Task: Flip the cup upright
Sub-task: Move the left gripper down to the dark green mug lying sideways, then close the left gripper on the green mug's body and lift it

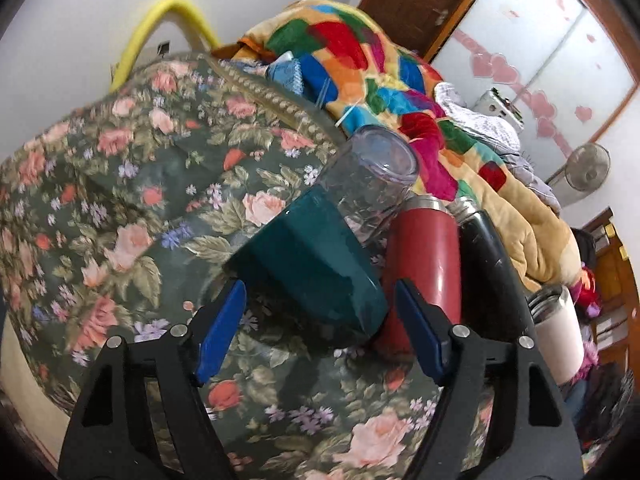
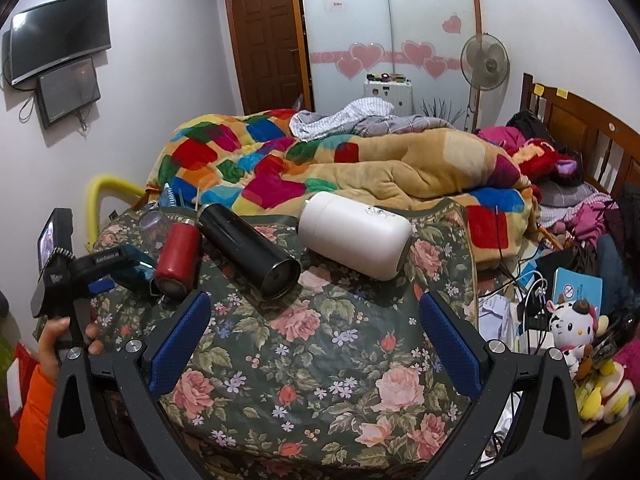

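A teal cup [image 1: 308,256] lies on its side on the floral cloth [image 1: 120,208]. My left gripper [image 1: 320,300] is open, with the cup's lower end between its blue fingertips [image 1: 224,320], not gripped. A clear glass [image 1: 372,176] lies behind the teal cup. A red flask [image 1: 424,264] and a black flask [image 1: 492,268] lie to the right. In the right wrist view the teal cup [image 2: 136,268] shows partly behind the left gripper's body. My right gripper [image 2: 314,328] is open and empty over the cloth [image 2: 320,360], in front of the black flask [image 2: 248,248] and white flask [image 2: 356,232].
The red flask [image 2: 178,262] lies beside the clear glass [image 2: 154,226]. A white flask [image 1: 556,332] shows at the right of the left wrist view. A patchwork quilt [image 2: 320,168] is piled behind. Cables and plush toys [image 2: 568,328] crowd the right side.
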`<act>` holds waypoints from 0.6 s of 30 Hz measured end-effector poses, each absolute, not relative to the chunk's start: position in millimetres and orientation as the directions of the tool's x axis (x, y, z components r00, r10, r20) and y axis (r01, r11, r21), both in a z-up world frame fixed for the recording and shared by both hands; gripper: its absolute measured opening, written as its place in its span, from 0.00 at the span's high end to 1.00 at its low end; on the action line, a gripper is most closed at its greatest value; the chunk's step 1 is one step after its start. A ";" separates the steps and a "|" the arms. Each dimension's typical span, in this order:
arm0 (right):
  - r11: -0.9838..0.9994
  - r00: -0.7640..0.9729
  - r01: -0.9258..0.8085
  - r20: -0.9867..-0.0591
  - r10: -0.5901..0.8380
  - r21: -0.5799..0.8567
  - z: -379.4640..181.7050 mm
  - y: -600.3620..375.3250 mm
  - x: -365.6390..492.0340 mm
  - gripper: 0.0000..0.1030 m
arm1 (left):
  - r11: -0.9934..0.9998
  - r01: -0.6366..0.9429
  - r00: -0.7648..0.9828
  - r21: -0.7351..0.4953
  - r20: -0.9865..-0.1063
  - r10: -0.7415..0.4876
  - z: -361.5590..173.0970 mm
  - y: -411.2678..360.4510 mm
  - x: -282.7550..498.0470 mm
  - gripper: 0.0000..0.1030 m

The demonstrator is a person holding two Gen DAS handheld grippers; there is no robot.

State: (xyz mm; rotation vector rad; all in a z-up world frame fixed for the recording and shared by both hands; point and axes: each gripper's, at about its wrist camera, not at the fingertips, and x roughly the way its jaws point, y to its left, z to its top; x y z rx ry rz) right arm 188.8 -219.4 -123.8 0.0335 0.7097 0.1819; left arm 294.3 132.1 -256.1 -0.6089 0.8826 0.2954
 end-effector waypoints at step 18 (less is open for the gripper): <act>0.986 0.749 -0.132 -0.641 0.165 0.099 -123.1 -228.7 188.3 0.00 | 0.780 -0.541 0.536 -0.315 -0.844 0.030 -285.6 132.5 323.5 0.32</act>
